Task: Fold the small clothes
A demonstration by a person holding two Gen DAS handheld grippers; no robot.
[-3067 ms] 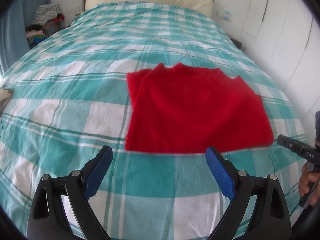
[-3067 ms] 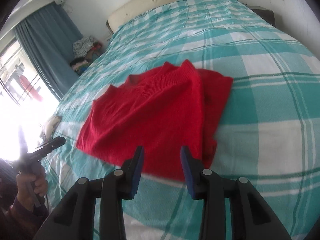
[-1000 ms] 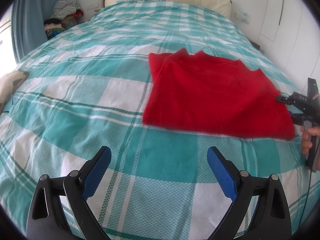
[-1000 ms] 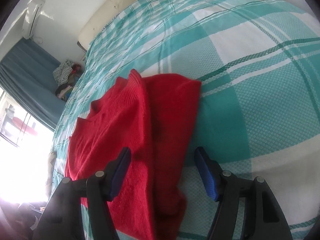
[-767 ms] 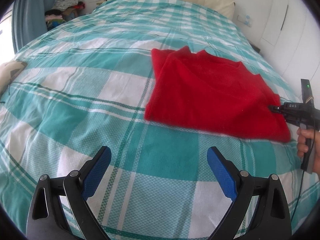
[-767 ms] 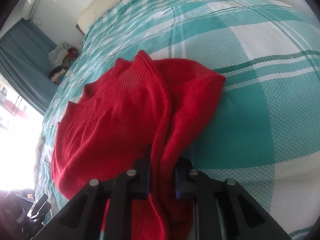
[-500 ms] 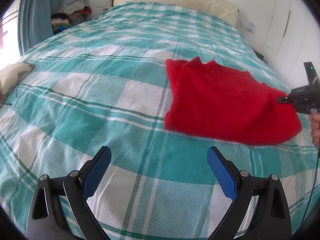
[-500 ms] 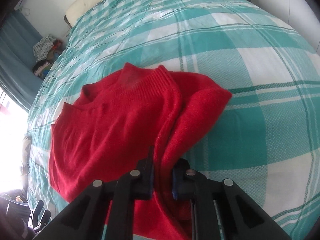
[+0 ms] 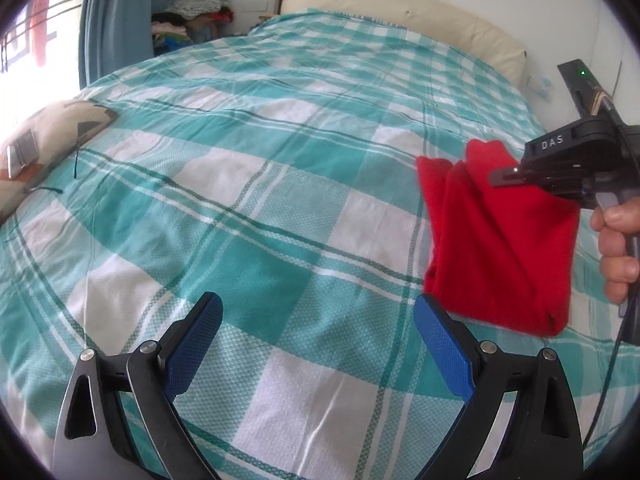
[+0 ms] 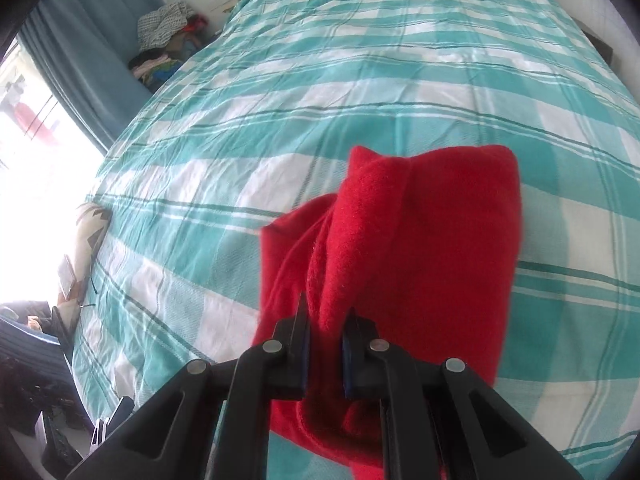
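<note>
Teal-and-white checked bedspread fills nearly all of both my views, stretched over a bed whose cream headboard sits at about twelve o'clock in my left view, with a blue curtain at eleven and a heap of clothes beside it; a patterned cushion lies on the spread at nine o'clock. My red sweater, the thing I am folding, lies on the bedspread at about three o'clock in my left view and dead centre in my right one, already doubled into a narrower shape with one edge lifted off the bed. It is lifted, I judge, because my right gripper has that edge pinched: the two fingers are pressed nearly together with a ridge of red knit bunched between them, and the cloth below drapes down to the spread. I take this grip to be for carrying the edge across so the sweater folds over itself, and the soft, thick knit will likely sag and slip unless the pinch is firm. My right hand shows in the left view, wrapped round the handle at three o'clock, the tool's nose against the red cloth. My left gripper hangs above bare bedspread at six o'clock, its blue pads spread wide, holding and touching nothing, just beside the sweater's near corner, well placed, I think, to steady or take that corner next
</note>
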